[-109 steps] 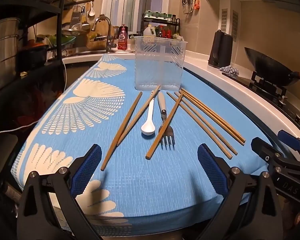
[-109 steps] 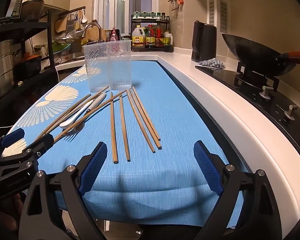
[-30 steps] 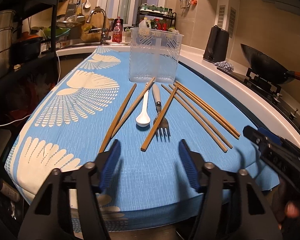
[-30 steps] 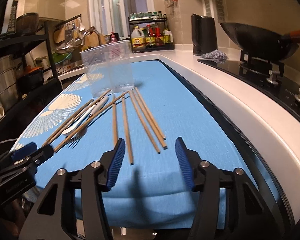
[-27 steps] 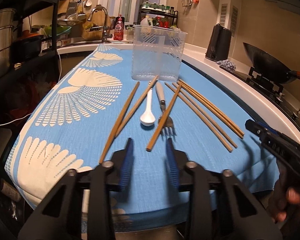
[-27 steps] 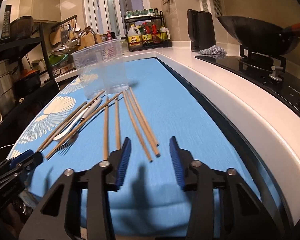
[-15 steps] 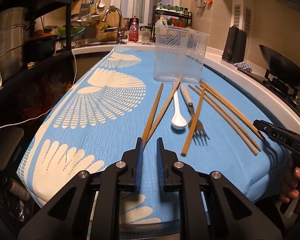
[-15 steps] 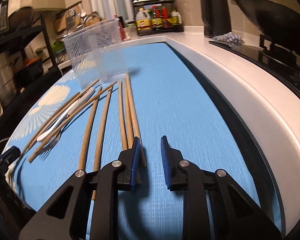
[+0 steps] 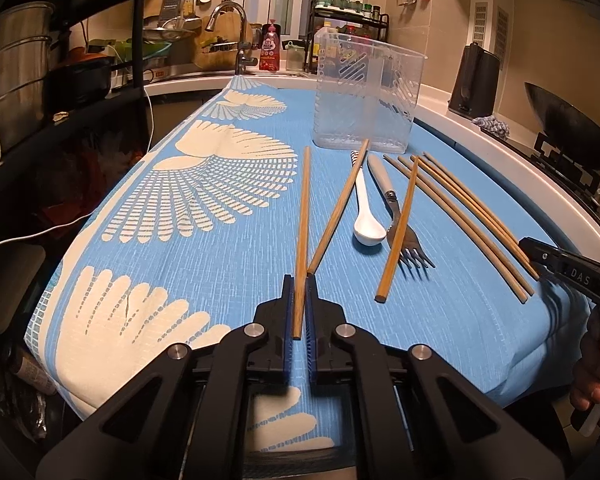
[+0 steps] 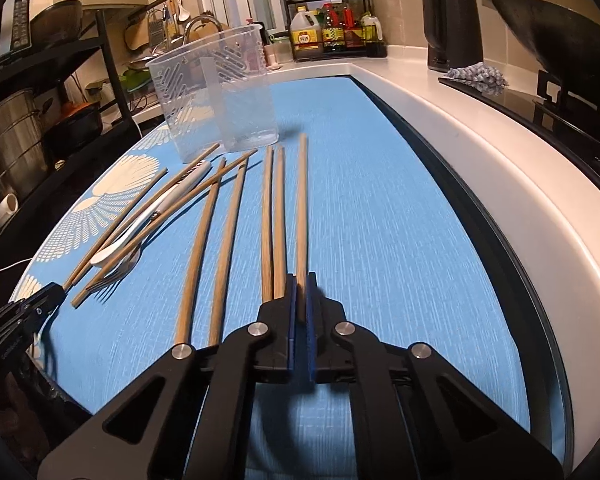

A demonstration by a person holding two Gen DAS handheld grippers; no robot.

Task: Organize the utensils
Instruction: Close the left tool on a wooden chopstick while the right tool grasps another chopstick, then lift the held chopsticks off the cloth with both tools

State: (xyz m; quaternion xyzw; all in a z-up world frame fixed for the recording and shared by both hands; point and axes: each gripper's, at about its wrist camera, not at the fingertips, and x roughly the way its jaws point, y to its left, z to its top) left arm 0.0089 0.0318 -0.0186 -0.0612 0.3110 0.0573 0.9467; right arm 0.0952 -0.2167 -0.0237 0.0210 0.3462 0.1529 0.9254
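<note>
Several wooden chopsticks, a white spoon (image 9: pixel 365 216) and a fork (image 9: pixel 405 238) lie on a blue cloth in front of a clear plastic holder (image 9: pixel 366 96). My left gripper (image 9: pixel 299 284) is shut on the near end of the leftmost chopstick (image 9: pixel 302 220). A second chopstick (image 9: pixel 338 210) ends right beside its right pad. My right gripper (image 10: pixel 300 284) is shut on the near end of the rightmost chopstick (image 10: pixel 302 200), which points toward the holder (image 10: pixel 214 100). Two more chopsticks (image 10: pixel 272 220) lie just left of that grip. Part of the right gripper (image 9: pixel 568 272) shows in the left wrist view.
A wok (image 10: pixel 560 32) sits on the stove at the right past the white counter edge (image 10: pixel 480 152). A black kettle (image 10: pixel 452 24), bottles and a sink tap (image 9: pixel 232 36) stand at the back. A dark shelf with pots (image 9: pixel 16 80) stands left. A person's hand (image 9: pixel 596 376) holds the right gripper.
Both grippers went from wide open to shut. Each moved forward over the cloth and closed on the near end of a chopstick.
</note>
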